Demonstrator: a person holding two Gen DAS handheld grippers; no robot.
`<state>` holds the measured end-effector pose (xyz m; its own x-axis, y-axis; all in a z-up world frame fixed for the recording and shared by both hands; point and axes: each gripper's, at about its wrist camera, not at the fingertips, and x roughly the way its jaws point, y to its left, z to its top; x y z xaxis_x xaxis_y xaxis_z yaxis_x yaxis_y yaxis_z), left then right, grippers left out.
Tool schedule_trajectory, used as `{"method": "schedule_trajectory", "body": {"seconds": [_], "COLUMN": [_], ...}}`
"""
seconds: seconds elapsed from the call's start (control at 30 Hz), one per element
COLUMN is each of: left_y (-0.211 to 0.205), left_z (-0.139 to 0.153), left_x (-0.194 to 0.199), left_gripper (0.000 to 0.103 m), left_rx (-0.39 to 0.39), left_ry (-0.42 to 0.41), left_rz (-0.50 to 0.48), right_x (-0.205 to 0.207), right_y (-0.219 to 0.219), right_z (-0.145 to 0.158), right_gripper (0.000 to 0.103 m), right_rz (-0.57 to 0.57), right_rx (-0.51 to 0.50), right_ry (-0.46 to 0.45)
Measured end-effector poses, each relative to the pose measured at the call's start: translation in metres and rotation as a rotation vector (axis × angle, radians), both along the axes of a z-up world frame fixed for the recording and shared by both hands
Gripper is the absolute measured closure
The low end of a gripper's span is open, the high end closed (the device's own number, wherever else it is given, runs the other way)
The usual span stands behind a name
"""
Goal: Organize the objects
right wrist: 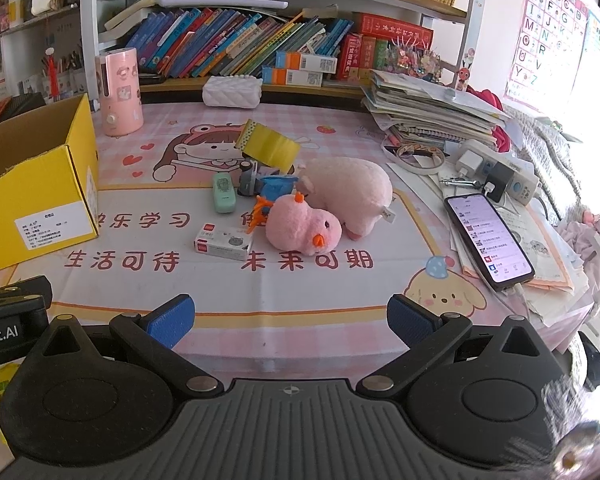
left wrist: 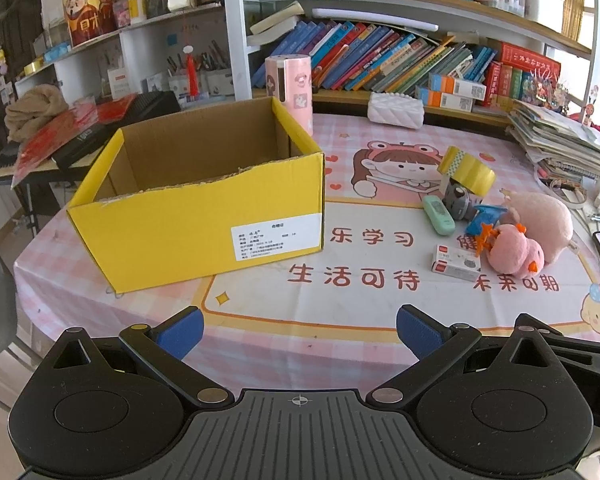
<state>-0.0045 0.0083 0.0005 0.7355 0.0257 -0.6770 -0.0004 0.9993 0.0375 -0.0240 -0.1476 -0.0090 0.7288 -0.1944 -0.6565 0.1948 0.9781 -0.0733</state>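
An open yellow cardboard box [left wrist: 196,236] stands on the pink table mat; it also shows at the left of the right wrist view [right wrist: 40,208]. To its right lies a pile: pink duck plush [right wrist: 304,226], larger pink plush [right wrist: 348,186], yellow tape roll [right wrist: 270,146], green eraser-like case [right wrist: 224,192], small white box [right wrist: 224,242], blue packet [right wrist: 280,186], grey toy [right wrist: 248,180]. In the left wrist view the pile sits at the right, around the duck plush [left wrist: 516,250]. My left gripper [left wrist: 300,332] is open and empty near the table's front edge. My right gripper [right wrist: 290,320] is open and empty, short of the pile.
A phone [right wrist: 488,236] lies lit at the right beside a power strip [right wrist: 496,172] and a paper stack [right wrist: 428,108]. A pink cylinder [right wrist: 118,92] and white pouch [right wrist: 232,92] stand at the back. Bookshelves rise behind the table.
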Motion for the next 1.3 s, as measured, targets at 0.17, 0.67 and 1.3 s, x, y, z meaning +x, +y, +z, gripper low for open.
{"method": "schedule_trajectory", "body": {"seconds": [0.17,0.67,1.3], "left_y": [0.001,-0.003,-0.047], "left_z": [0.0,-0.002,-0.013], "left_x": [0.0,0.016,0.075], "left_gripper": [0.0,0.0,0.001], "left_rx": [-0.005,-0.028,-0.062], "left_ry": [0.002,0.017,0.086], "left_rz": [-0.003,0.004,-0.024], "right_x": [0.0,0.014,0.078], "right_y": [0.0,-0.004,-0.058], "right_z": [0.0,0.001,-0.001], "right_gripper": [0.0,0.0,0.032], "right_rz": [0.0,0.022,0.098], "right_rx": [-0.001,0.008,0.1], "right_ry": [0.0,0.0,0.011]}}
